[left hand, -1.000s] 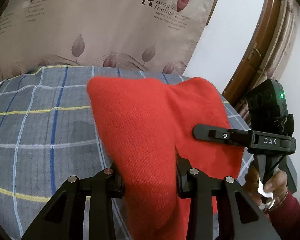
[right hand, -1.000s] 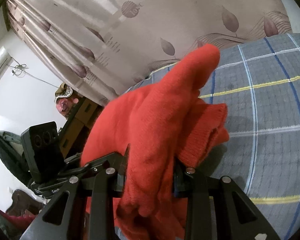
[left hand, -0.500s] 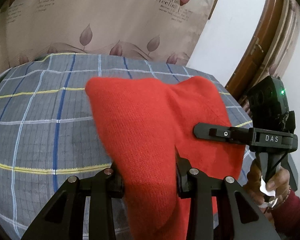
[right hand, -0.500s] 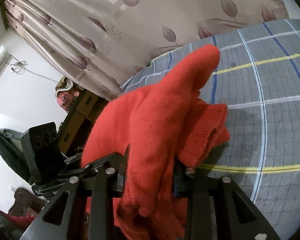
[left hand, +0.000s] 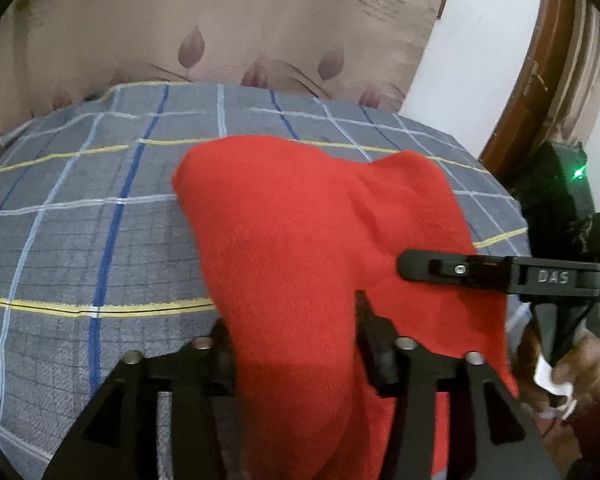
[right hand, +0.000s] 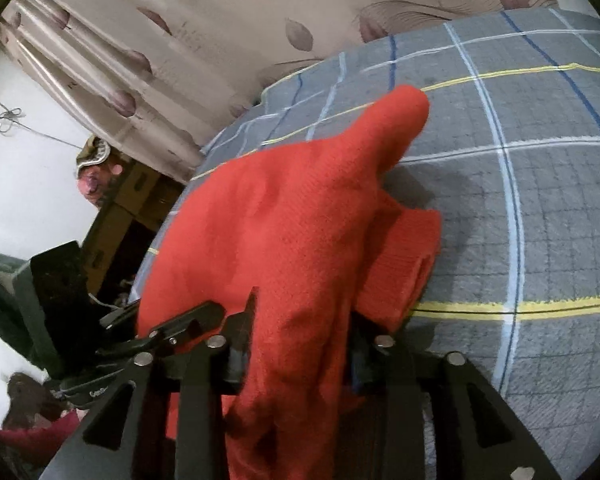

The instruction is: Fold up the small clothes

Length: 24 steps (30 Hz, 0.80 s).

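The bed, covered in grey plaid with blue, white and yellow lines, fills both views, with a leaf-print curtain behind it. A red knit garment hangs bunched just above the bedcover, one ribbed cuff dangling at its side. The left gripper and right gripper each have a fold of it between their jaws, and both pairs of jaws are opening. This looks like the laying-down step. Next, the cloth likely needs spreading flat before any fold can be made.
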{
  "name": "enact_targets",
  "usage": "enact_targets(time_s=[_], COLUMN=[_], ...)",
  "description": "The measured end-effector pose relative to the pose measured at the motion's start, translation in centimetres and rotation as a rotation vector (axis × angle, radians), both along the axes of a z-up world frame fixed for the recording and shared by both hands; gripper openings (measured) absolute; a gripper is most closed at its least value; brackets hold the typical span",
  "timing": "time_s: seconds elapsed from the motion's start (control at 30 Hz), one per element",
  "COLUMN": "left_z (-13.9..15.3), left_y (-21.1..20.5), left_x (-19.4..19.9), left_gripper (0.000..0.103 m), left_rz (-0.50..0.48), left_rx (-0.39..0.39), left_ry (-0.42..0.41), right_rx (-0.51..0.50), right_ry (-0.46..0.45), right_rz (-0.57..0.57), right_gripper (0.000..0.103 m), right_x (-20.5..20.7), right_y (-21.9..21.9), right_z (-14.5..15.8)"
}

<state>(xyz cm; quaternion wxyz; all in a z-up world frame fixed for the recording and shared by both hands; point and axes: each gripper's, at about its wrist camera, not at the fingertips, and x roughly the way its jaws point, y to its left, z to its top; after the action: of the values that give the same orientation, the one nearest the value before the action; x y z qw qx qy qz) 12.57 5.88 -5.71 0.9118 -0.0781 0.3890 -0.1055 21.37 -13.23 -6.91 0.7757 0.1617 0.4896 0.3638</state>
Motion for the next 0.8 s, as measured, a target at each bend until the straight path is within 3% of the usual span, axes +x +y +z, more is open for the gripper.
enact_targets(time_s=[0.13,0.2,0.23,0.43,0.57,0.67,0.8], left_z=[0.9,2.0,2.6,6.8,9.4,10.6,11.4], left_y=[-0.2,-0.4,-0.3,0.3,0.0,-0.5,-0.9], left_x=[-1.4,-2.3,-2.7,-5.3,-6.8,-7.1,-7.6], left_gripper=[0.086,0.089,0.091,0.102,0.103,0.103,0.103], left_rz=[0.117,0.184,0.202,0.314,0.293,0.249,0.196], left_rx=[0.144,0.221,0.236,0.253,0.27,0.288,0.246], left_ry=[-0.111,-0.178,-0.205,-0.373,-0.477,-0.49,-0.483], right_rx=[-0.053,-0.08,-0.088,-0.151,-0.197,-0.195,-0.195], right_ry=[-0.097,-0.192,-0.23,-0.466,-0.556,-0.567,-0.564], right_rz=[-0.065,-0.099,-0.112,-0.207,-0.248,-0.246,-0.246], right_gripper=[0.052,0.057,0.065,0.098,0.101,0.102,0.102], right_x=[-1.3,-2.7,-3.4,-8.6,-11.2,-11.7,-11.9], right_y=[-0.7,-1.1,-1.2,-1.5,-1.3,-1.3,-1.3], right_z=[1.7,3.8,4.6,9.3,10.9,11.4,11.4])
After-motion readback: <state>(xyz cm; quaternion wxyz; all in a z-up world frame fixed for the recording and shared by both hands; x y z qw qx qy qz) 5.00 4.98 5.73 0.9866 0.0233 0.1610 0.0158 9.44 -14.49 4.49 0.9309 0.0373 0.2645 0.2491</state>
